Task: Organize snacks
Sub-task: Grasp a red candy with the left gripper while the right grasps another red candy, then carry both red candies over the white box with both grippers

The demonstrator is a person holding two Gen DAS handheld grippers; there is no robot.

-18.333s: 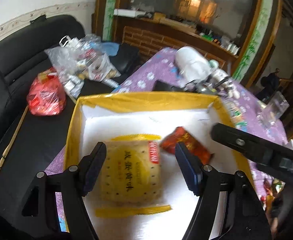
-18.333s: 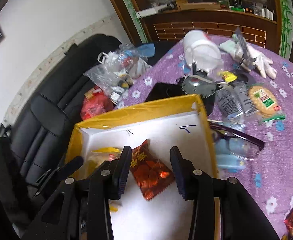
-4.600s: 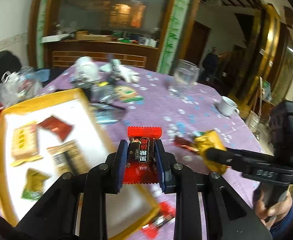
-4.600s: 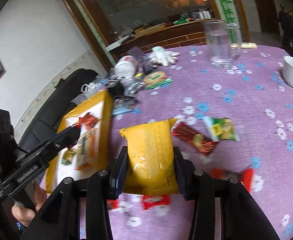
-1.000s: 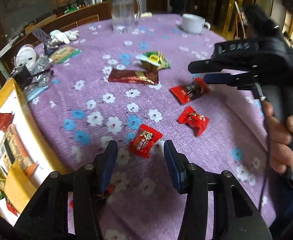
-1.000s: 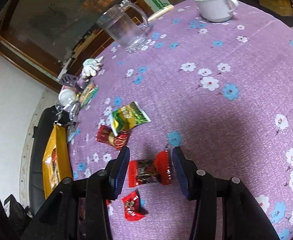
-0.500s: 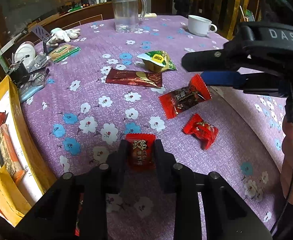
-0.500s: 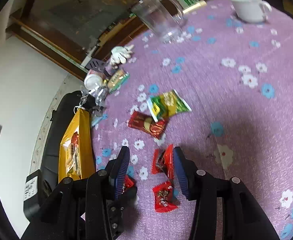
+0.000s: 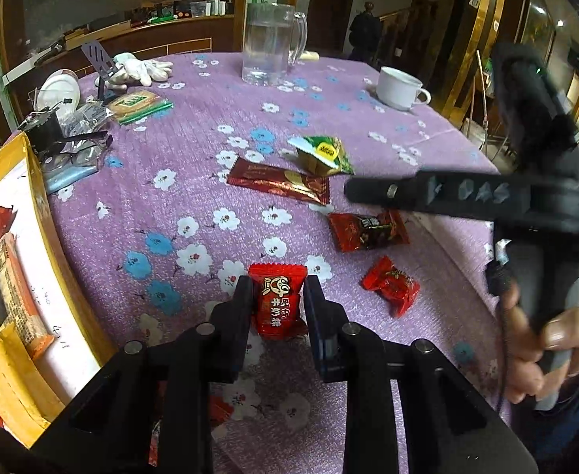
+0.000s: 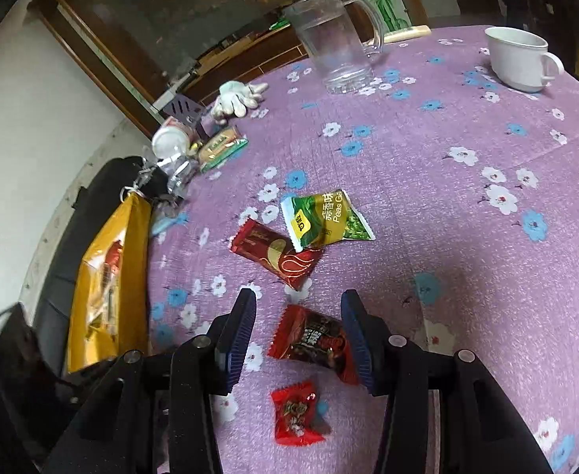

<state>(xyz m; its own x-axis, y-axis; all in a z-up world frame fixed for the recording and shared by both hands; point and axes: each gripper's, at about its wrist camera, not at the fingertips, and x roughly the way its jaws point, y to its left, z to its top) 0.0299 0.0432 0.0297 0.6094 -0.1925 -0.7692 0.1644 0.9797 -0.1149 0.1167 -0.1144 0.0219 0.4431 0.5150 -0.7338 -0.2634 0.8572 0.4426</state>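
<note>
We see a yellow-rimmed box (image 9: 48, 213) holding snack packets at the table's left edge. Our left gripper (image 9: 276, 302) pinches a red milk candy (image 9: 276, 296); our right gripper (image 10: 299, 326), tilted downward, straddles a red-brown candy (image 10: 315, 341) without pressing.

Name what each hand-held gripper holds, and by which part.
Left hand-held gripper: red milk candy, pinched across its sides. Right hand-held gripper: nothing; open around the red chocolate packet.

White wall (image 10: 32, 110), dark wooden glass-fronted cabinet (image 9: 131, 4), black sofa (image 10: 91, 205), purple floral tablecloth (image 10: 467, 237)
</note>
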